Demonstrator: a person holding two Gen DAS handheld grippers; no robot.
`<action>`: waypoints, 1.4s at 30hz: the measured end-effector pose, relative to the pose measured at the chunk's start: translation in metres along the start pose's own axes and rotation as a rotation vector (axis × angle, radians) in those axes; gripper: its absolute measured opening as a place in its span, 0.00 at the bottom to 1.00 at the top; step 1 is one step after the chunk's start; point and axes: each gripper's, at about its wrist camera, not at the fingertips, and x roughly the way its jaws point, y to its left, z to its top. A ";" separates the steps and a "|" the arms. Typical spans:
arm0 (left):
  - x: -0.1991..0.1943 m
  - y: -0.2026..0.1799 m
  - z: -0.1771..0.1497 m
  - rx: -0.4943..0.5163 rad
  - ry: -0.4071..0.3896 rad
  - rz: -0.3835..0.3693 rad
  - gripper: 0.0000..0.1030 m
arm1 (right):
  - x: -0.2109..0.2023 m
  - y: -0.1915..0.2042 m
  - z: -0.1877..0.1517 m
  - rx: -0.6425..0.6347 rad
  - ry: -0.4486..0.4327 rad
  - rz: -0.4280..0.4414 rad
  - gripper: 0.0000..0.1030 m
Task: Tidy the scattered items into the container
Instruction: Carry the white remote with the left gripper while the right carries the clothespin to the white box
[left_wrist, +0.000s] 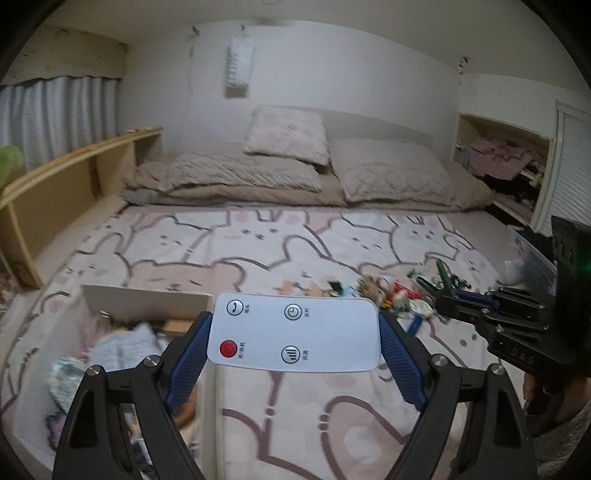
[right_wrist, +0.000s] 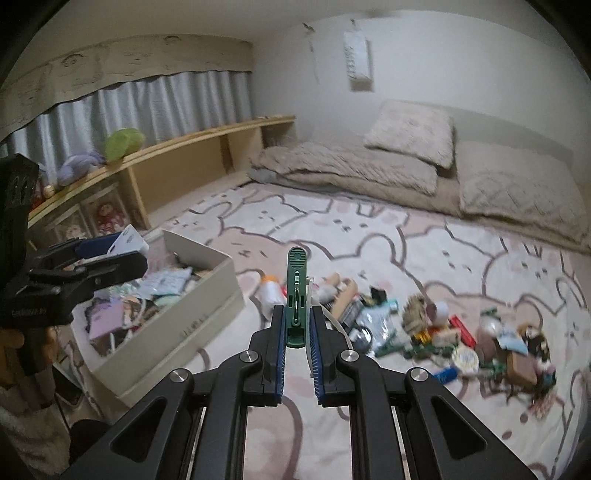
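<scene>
Left gripper (left_wrist: 293, 334) clamped a white remote control (left_wrist: 295, 332); right gripper (right_wrist: 297, 325) pinched a green clothespin (right_wrist: 296, 295). Both hung beside the box (right_wrist: 207, 314), best released low over its contents.

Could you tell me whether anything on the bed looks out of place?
Yes: a heap of small items lies scattered across the bunny sheet, right of the open box, instead of in it. Nothing looks spilled or broken.
</scene>
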 end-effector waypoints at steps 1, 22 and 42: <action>-0.004 0.004 0.002 -0.003 -0.005 0.007 0.84 | -0.001 0.003 0.003 -0.007 -0.004 0.005 0.13; -0.080 0.131 -0.007 -0.111 -0.044 0.220 0.84 | 0.016 0.125 0.042 -0.138 -0.019 0.248 0.13; -0.087 0.217 -0.063 -0.236 0.086 0.299 0.84 | 0.104 0.229 0.014 -0.311 0.351 0.577 0.13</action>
